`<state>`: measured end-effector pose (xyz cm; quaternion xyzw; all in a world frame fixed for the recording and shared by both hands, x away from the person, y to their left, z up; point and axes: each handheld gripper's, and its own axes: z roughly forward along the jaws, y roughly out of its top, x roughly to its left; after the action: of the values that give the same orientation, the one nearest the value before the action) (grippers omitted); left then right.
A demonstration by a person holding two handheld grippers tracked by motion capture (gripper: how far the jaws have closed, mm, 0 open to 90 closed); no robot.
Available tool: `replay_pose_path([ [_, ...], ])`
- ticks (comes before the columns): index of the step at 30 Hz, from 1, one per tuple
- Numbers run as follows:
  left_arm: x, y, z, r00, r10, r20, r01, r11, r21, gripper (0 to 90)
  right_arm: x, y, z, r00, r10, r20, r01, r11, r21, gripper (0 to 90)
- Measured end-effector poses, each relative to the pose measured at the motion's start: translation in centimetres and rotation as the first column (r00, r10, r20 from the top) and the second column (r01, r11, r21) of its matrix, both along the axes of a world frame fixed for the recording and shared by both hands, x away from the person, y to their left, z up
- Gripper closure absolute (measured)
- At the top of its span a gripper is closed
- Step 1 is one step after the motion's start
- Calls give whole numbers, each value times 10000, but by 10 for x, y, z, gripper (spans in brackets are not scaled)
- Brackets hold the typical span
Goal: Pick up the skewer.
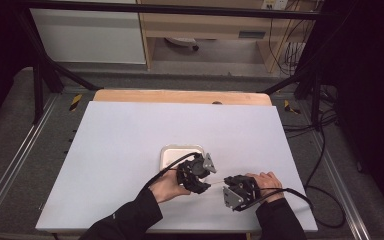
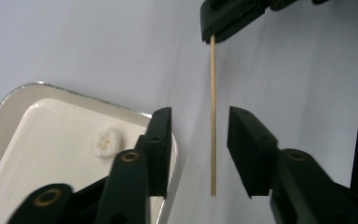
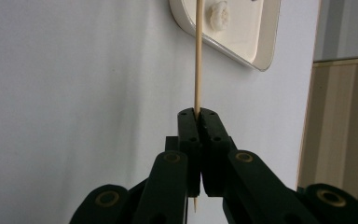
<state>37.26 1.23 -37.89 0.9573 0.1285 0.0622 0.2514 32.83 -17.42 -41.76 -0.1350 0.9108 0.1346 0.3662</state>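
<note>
- Near the front edge of the white table point(image 1: 130, 150), the two claws face each other, a thin wooden stick point(image 2: 213, 116) spanning the gap between them.
- Right claw point(image 3: 198, 122): jaws closed tight on the stick, which passes between the pads and sticks out well beyond them towards the tray point(image 3: 265, 42).
- Left claw point(image 2: 200, 149): jaws partly open, one either side of the stick's free end, neither pad touching it.
- Tray: shallow, cream-coloured, lying just beside the left claw, with a small pale round piece of food point(image 2: 107, 141) in it.
- Judgement: the stick now rests with the right claw alone.
- Advice: draw the left claw straight back along the stick without brushing it; keep the right grip firm and level, so the tip can be aimed squarely at the food.
</note>
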Motion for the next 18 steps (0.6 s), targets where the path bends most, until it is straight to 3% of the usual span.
replay_pose_path([
  [7,4,1,-5,9997,-56,-222,69,9985,552,496,1,2,3,9998,-160,122,164,9993,-333,890],
  [13,7,0,-8,9972,131,-739,-69,9965,838,628,3,5,5,9997,-3,241,21,9973,-732,890],
  [18,6,-3,-10,9972,185,-729,-107,9942,1067,720,4,8,6,9997,-18,257,38,9969,-790,890],
])
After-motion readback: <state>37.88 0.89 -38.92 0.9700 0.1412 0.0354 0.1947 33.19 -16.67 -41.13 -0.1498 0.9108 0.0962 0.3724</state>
